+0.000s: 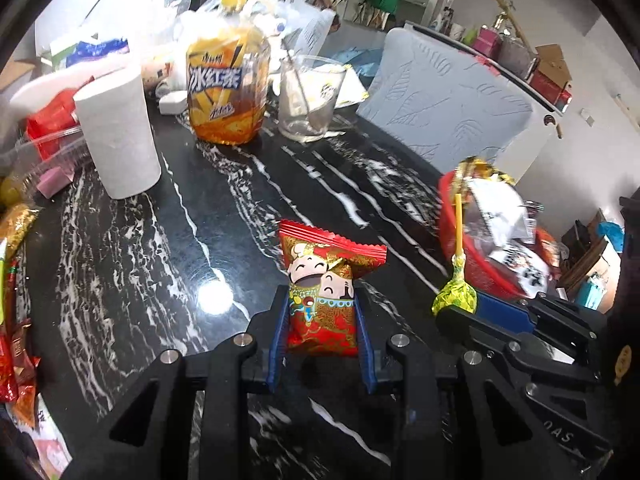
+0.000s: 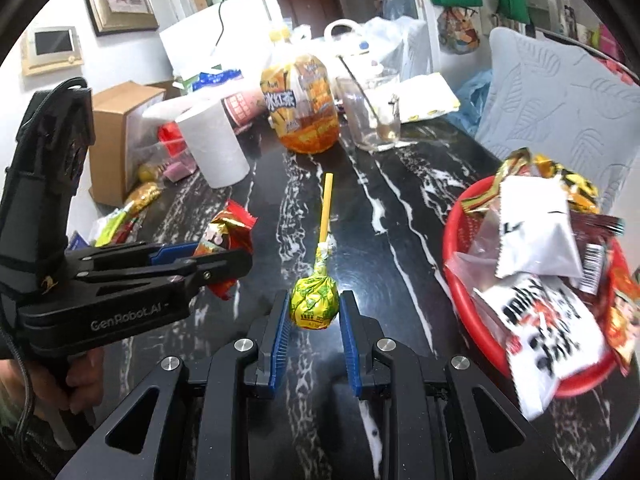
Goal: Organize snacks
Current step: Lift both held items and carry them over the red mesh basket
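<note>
Grippers carry one snack each, so the step in hand looks like the carry toward the red basket [image 2: 460,240]. The left gripper [image 1: 322,312] pinches a red snack packet [image 1: 324,292] between its blue pads, held upright above the dark marble table [image 1: 160,240]. The right gripper [image 2: 314,312] pinches a yellow-green lollipop [image 2: 314,304] by its wrapped head, stick pointing away. Both are held level and side by side, the basket to their right, already heaped with packets. Next, I judge, each must swing over the rim and let go. More loose snacks [image 1: 12,320] lie at the table's left edge.
</note>
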### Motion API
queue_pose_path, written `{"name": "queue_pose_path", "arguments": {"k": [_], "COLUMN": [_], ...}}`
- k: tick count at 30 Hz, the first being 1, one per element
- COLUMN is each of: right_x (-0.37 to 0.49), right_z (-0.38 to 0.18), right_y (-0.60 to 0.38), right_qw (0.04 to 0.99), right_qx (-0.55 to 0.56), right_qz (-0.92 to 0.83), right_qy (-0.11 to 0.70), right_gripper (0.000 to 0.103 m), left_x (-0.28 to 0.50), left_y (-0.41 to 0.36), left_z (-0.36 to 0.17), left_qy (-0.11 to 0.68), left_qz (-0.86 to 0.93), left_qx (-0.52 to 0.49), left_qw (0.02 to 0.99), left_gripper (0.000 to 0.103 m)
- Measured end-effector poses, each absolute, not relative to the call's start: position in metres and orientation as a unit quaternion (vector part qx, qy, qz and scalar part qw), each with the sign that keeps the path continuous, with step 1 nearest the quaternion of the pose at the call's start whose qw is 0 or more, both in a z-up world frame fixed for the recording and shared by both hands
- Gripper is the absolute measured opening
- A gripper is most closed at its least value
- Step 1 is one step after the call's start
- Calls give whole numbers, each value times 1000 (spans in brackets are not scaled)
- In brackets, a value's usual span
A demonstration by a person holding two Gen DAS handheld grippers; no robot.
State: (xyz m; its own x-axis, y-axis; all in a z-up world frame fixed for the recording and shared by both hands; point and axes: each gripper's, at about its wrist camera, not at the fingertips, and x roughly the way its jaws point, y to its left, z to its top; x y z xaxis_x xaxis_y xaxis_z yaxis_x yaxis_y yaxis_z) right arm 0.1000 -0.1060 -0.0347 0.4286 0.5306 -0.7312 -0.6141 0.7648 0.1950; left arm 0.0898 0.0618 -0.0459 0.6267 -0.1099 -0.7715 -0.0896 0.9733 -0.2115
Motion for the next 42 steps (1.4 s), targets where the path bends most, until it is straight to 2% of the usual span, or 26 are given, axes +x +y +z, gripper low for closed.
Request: {"name": "queue_pose_path", "arguments": {"k": [10,23,42], "right_x": [66,25,18], "right_z": [-7,9,6], "right_y": [-131,-181,-250], "right_qw": [863,888,903], "right_qx": [-37,-23,9], "right_qz": [333,295,234], "right_qy": [378,352,361], "right_gripper": [24,24,24], "left_x": [54,31,53], "left_y": [34,-18,-82], "left_z": [-14,-2,-8], "left_qy": [397,376,384], "left_qz": [-26,-86,-154], "left_qx": [-93,-80,-66], "left_qw": [913,919,908], "left_gripper": [29,29,29]}}
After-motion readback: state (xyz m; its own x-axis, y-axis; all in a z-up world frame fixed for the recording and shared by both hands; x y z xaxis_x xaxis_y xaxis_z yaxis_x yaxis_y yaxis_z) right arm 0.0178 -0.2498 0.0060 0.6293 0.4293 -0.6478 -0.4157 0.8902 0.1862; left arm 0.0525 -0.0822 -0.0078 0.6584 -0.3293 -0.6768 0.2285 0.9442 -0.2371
